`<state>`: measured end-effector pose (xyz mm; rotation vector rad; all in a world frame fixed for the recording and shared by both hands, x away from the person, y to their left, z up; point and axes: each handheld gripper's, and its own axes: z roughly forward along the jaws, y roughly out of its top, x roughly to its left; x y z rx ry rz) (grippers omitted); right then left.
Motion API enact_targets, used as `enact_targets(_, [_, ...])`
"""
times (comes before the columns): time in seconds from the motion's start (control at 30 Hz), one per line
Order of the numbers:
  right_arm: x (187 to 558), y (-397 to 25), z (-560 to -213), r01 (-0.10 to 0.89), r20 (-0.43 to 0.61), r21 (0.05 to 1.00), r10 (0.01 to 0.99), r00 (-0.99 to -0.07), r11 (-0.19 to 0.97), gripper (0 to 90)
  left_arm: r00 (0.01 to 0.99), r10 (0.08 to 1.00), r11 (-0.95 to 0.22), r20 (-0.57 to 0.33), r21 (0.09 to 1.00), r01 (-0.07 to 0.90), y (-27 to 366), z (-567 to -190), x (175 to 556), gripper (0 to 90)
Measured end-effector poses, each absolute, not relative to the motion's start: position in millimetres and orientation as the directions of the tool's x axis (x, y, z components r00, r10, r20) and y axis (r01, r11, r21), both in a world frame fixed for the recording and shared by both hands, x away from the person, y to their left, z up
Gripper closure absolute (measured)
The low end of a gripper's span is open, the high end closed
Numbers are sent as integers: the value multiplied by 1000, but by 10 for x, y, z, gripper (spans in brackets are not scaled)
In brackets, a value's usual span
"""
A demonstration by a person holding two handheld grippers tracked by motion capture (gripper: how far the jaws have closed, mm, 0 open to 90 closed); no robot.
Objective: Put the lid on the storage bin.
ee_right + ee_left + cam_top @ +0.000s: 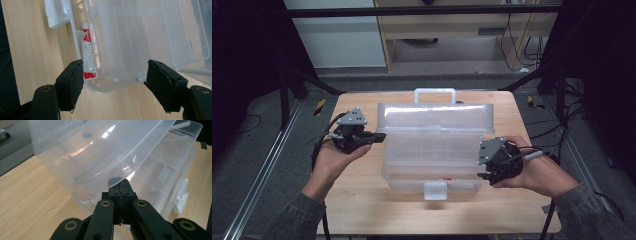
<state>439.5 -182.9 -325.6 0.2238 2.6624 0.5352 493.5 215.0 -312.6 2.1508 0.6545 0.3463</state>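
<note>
A clear plastic compartment box stands on the wooden table with its lid raised. My left gripper is at the lid's left end. In the left gripper view it is shut, with its tips against the lower rim of the lid. My right gripper is at the box's front right corner. In the right gripper view it is open, with its jaws either side of that corner. A red-and-white tube lies inside the box along the front wall.
A white latch hangs at the box's front and a handle sticks up behind the lid. Bare tabletop lies left, right and in front of the box. Dark frame rails and cables surround the table.
</note>
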Motion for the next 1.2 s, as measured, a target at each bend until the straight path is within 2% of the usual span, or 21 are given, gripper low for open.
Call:
enact_targets(0.3, [4354, -2026, -3279, 118, -365, 412, 283, -887, 904, 257, 828, 560, -511, 14, 793, 332, 2158, -3172, 4892, 898])
enact_targets(1.2, [4339, -2350, -3589, 209, -335, 426, 368, -867, 880, 248, 842, 539, -519, -4, 786, 337, 2187, -3440, 4691, 899])
